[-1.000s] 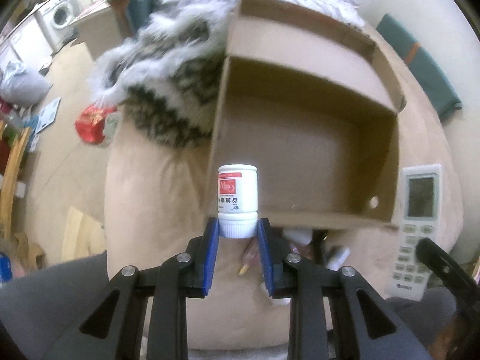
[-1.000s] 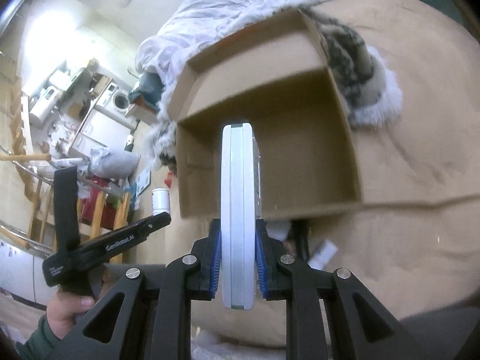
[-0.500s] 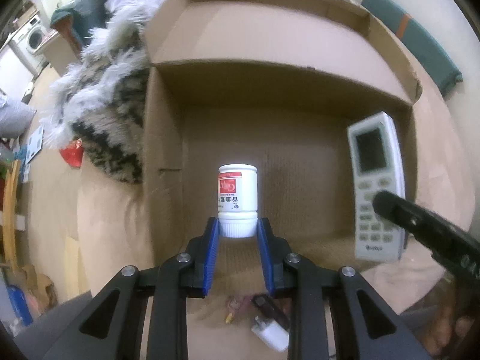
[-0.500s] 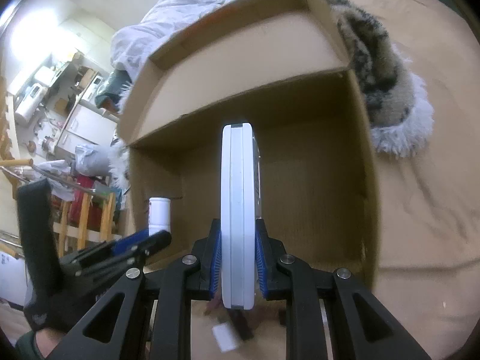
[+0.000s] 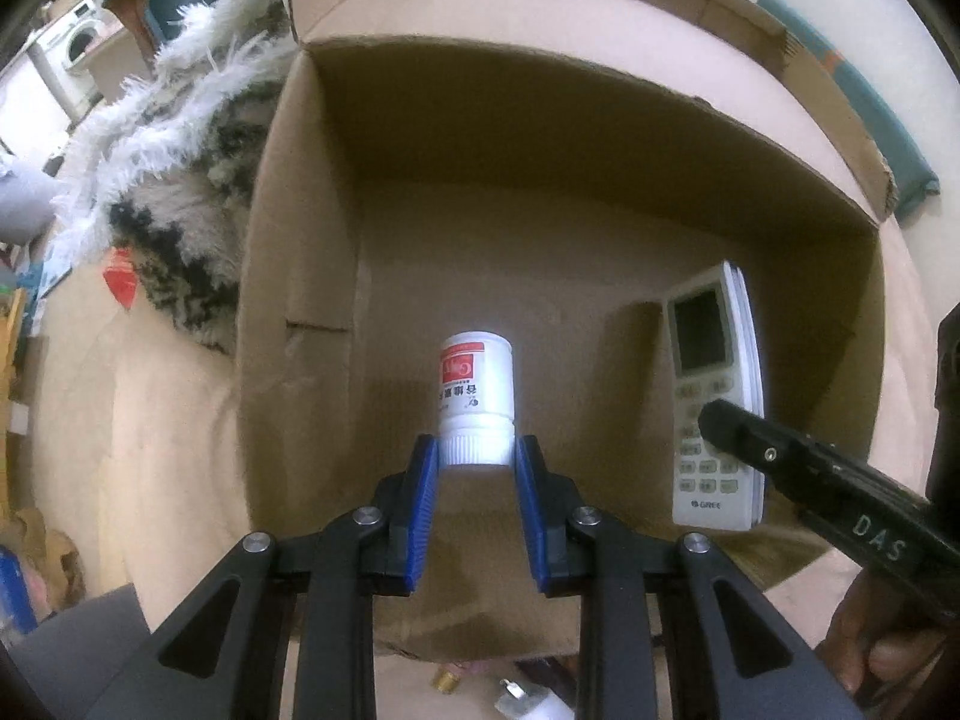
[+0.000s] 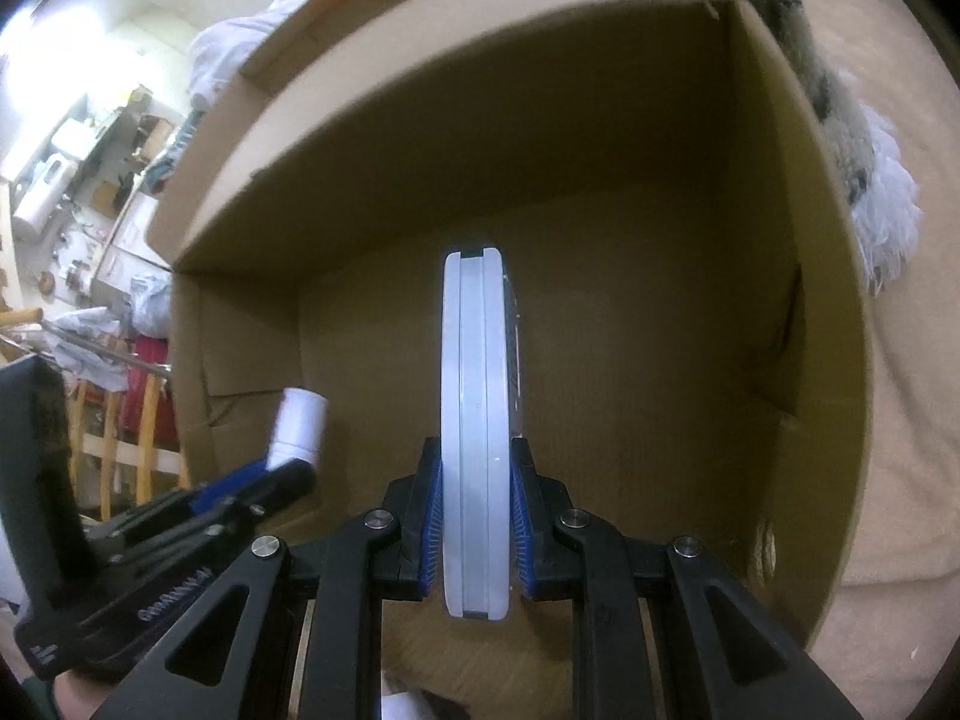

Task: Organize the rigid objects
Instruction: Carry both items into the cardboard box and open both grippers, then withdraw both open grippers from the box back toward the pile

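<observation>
Cardboard box (image 5: 312, 240): my left tongs (image 5: 474, 468) grip bottle (image 5: 477, 384) by cap, right tongs (image 6: 477, 516) clamp remote (image 6: 474, 420) edgewise. Lower both to floor, apart, then release.

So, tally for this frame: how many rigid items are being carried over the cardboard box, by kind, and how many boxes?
White bottle, cap gripped by the left gripper: 1
Remote control, gripped edge-on by the right gripper: 1
Cardboard box: 1
Total: 3
</observation>
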